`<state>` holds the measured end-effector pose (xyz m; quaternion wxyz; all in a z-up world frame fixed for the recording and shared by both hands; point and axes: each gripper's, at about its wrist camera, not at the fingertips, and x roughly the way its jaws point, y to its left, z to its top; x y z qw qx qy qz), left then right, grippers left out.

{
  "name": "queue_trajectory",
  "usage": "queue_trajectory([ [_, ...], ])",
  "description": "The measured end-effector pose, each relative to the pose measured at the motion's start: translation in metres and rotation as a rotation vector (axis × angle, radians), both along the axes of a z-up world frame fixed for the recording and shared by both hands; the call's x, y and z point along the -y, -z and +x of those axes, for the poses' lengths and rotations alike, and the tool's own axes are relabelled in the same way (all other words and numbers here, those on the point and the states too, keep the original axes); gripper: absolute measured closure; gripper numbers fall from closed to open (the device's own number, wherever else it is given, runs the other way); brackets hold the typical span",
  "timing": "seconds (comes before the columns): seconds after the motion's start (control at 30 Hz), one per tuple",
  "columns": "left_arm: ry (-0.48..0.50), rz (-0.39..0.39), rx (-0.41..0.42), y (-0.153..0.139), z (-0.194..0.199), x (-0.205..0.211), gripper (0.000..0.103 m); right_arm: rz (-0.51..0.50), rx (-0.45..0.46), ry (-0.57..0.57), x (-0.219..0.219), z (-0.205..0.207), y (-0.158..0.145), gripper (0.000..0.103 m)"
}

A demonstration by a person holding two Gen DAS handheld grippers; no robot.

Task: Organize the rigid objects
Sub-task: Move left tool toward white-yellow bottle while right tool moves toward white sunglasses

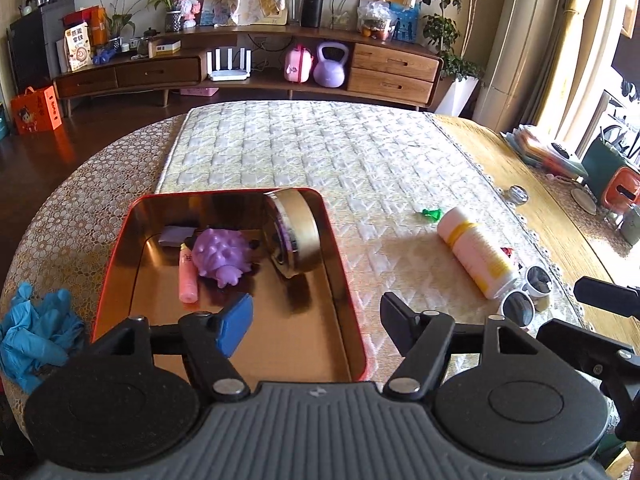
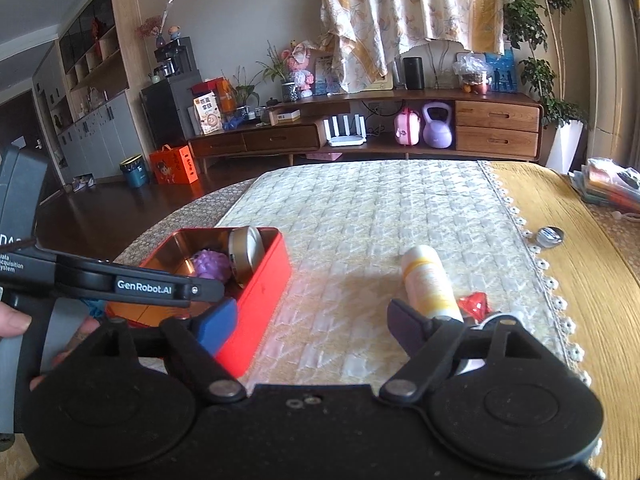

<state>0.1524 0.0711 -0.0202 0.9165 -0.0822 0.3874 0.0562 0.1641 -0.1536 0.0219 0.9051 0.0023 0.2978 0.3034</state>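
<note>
The left gripper (image 1: 316,322) and the right gripper (image 2: 312,326) are held with jaws apart, nothing between them. A gold jar (image 1: 294,232) is leaned in the red box (image 1: 352,292). A bottle (image 1: 476,252) is laid at 3 o'clock from it.

I note a round wooden worktop (image 1: 532,184) covered by a lace cloth and a pale quilted runner (image 1: 320,152). Lying directly on the runner: a red rectangular metal tin (image 1: 352,280), a small green item (image 1: 431,213), a white-and-yellow plastic bottle (image 1: 476,252) on its side, and white-framed sunglasses (image 1: 526,294). Crumpled blue gloves (image 1: 36,332) lie on the lace; a small glass jar (image 1: 518,194) stands on bare wood.
</note>
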Motion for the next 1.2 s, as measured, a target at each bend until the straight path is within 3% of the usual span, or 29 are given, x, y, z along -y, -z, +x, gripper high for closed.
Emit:
queue_trajectory([
  [0.23,0.045,-0.032,0.016,-0.003,0.008,0.026,0.022,-0.016,0.021,0.066,0.041,-0.005,0.010,0.000],
  [0.87,0.116,-0.043,-0.018,0.001,0.069,0.099,0.022,-0.123,0.012,0.135,0.102,0.042,0.051,0.003],
  [1.07,0.118,-0.031,-0.048,0.012,0.095,0.116,0.022,-0.157,0.018,0.090,0.099,0.060,0.063,0.005],
  [1.2,0.109,-0.031,-0.072,0.022,0.111,0.123,0.022,-0.192,0.030,0.047,0.094,0.071,0.070,0.012],
])
